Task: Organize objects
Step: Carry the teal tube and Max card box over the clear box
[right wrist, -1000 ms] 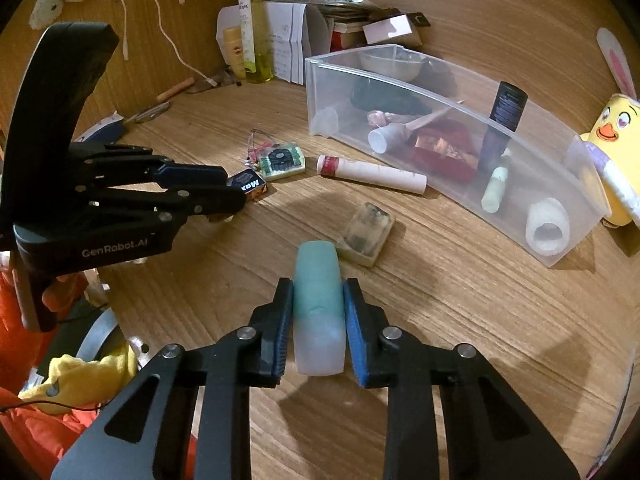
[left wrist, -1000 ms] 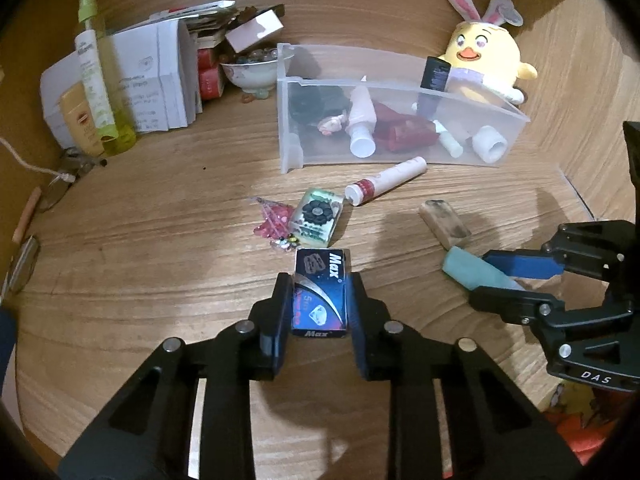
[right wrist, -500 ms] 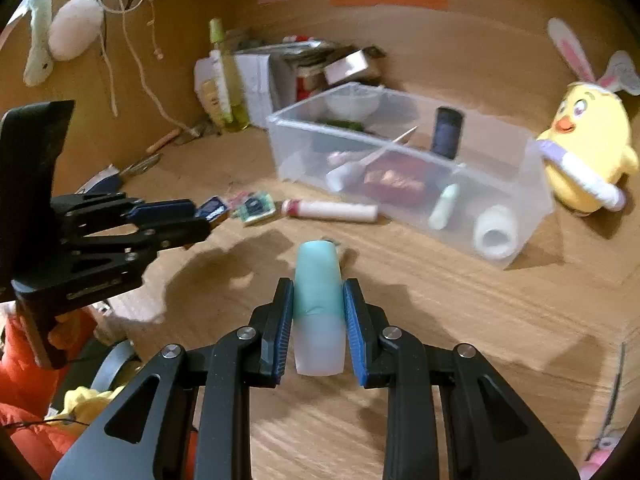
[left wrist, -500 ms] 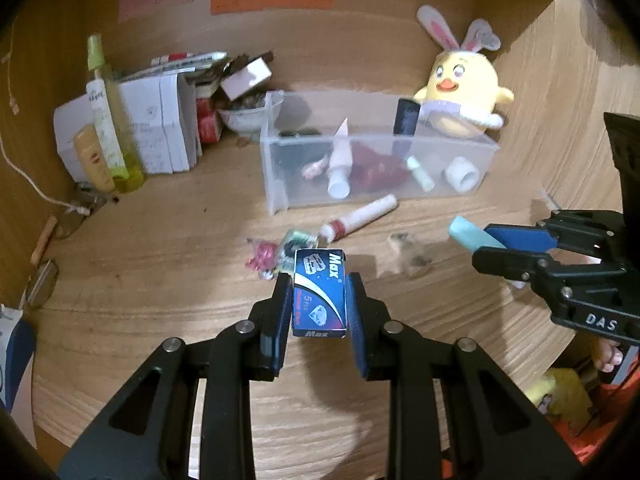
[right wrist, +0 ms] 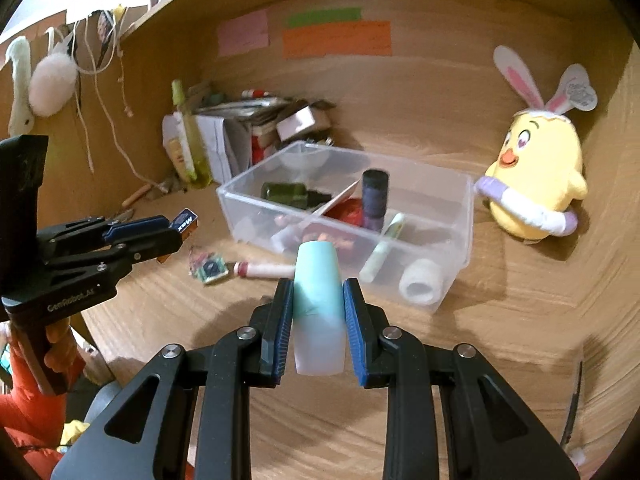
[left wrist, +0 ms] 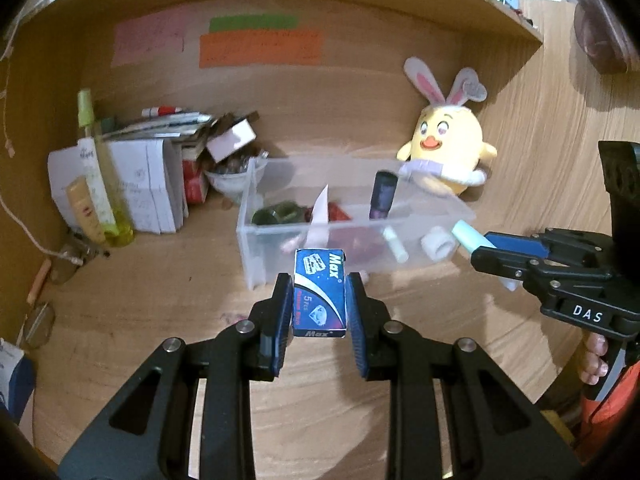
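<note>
- My left tongs (left wrist: pixel 320 300) pinch the blue box (left wrist: pixel 319 293); it could slip sideways.
- My right tongs (right wrist: pixel 318 304) pinch the mint tube (right wrist: pixel 318 300); it might clip the bin (right wrist: pixel 456 236) wall.

yellow chick plush with rabbit ears (right wrist: pixel 536 172) at 2 o'clock, beside back wall | pink, green, orange paper strips (right wrist: pixel 336 36) on wall at 12 | white fluffy toy (right wrist: pixel 52 80) hanging at 10 | wooden desk (right wrist: pixel 500 340)
</note>
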`<state>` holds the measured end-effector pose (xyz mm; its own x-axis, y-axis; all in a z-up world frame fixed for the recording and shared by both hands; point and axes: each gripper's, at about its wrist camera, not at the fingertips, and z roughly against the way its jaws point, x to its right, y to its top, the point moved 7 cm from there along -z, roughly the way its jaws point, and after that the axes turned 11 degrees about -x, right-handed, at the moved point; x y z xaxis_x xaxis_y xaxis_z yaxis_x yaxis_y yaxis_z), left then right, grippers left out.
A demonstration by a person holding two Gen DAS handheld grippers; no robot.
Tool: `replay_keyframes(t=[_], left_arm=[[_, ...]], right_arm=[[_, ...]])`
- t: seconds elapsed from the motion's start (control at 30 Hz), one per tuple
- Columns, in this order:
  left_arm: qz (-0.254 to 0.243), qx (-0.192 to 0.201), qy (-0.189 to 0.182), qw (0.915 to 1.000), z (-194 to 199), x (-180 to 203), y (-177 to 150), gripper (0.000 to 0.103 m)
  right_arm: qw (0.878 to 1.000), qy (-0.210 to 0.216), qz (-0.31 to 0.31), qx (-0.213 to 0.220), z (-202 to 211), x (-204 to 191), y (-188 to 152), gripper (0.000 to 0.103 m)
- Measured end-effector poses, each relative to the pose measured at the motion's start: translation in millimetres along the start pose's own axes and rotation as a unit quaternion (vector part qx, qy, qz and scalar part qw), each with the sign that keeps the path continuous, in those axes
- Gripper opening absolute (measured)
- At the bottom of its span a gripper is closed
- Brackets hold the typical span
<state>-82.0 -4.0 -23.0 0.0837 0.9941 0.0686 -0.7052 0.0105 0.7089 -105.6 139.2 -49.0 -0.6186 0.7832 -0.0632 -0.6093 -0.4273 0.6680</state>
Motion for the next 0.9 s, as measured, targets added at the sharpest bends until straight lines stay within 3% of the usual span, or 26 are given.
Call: replay_keyframes(t=[0.5,0.9], left_arm=[[0.004,0.033,-0.007,0.9994,-3.2,1.1,47.9,0.027],[0.011,0.032,0.001,0.9994,-21.1,-6.7,78.5,0.027]], right_arm=[[0.998,-0.020,-0.021,0.048,13.8,29.8,41.9,0.023],[0.997,-0.037,-0.051,0.050,-3.3,59.2,73.6,0.023]])
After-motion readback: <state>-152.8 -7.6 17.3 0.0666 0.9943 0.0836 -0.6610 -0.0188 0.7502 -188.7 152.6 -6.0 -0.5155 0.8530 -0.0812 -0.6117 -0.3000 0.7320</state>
